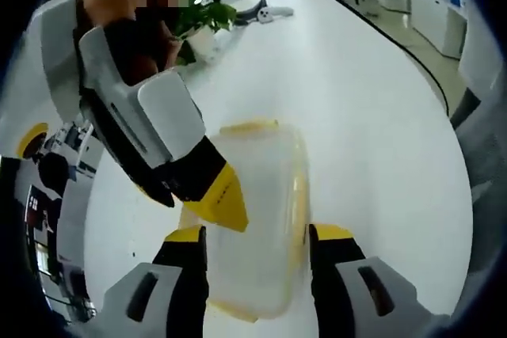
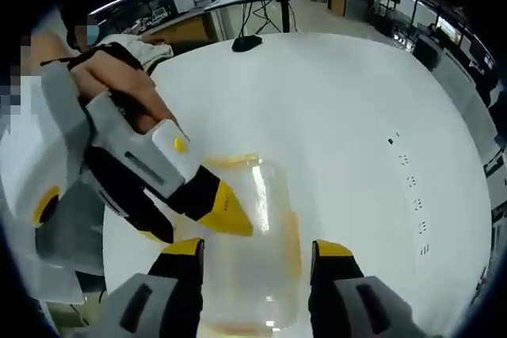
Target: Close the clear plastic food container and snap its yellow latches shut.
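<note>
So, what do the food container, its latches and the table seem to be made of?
The container looks like clear, slightly cloudy plastic: the white surface shows through its walls and a bright glare streak runs along it. Its latches seem opaque yellow plastic, probably hard. The table has a smooth, matte white top, perhaps laminate; the material cannot be told for sure.

A clear plastic food container [image 1: 257,211] lies flat, lid apparently seated. Yellow latches [image 1: 299,203] line its 12 and 3 o'clock edges.
</note>
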Demonstrator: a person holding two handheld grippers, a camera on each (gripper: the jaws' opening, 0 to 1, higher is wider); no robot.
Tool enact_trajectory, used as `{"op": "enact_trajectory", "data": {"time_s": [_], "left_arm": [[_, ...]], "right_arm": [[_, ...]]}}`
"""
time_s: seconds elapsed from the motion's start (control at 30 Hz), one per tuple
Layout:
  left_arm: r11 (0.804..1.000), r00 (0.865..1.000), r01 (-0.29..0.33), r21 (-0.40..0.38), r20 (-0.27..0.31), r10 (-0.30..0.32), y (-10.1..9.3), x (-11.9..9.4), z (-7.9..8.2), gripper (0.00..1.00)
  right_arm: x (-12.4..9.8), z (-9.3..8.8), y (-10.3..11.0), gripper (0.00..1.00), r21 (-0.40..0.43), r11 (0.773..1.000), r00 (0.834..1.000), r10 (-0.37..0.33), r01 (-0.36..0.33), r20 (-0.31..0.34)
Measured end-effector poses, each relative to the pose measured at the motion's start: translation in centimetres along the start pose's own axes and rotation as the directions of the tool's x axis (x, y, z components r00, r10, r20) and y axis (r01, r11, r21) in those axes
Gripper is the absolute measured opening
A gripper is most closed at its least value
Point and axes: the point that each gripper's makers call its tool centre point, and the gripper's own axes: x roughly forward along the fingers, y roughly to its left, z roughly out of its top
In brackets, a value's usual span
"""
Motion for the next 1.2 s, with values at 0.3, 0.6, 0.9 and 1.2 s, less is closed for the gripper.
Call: {"op": "enact_trajectory", "data": {"time_s": [0.3, 0.6, 0.9, 1.2], "left_arm": [[0.997, 0.997, 0.073, -0.017, -0.013, -0.073, -0.2, -0.4, -0.9, 0.65], [0.995, 0.995, 0.097, -0.030, -0.023, -0.097, -0.1, -0.6, -1.3, 0.70], [0.994, 0.994, 0.098, 0.044, -0.059, -0.095, 0.8, -0.6, -2.1, 0.73], [0.994, 0.992, 0.103, 0.024, -0.070, -0.101, 1.4, -0.4, -2.6, 0.77]], "right_arm": [[-0.2, -0.8, 1.4, 0.63, -0.014, 1.000, 1.000, -0.003, 0.003, 0.000], [-0.4, -1.7, 2.2, 0.68, -0.050, 0.999, 1.000, -0.019, 0.019, -0.013], [-0.5, -3.2, 2.3, 0.68, -0.128, 0.990, 0.996, -0.060, 0.052, -0.061], [-0.5, -3.6, 2.4, 0.71, -0.163, 0.984, 0.995, -0.088, 0.078, -0.053]]}}
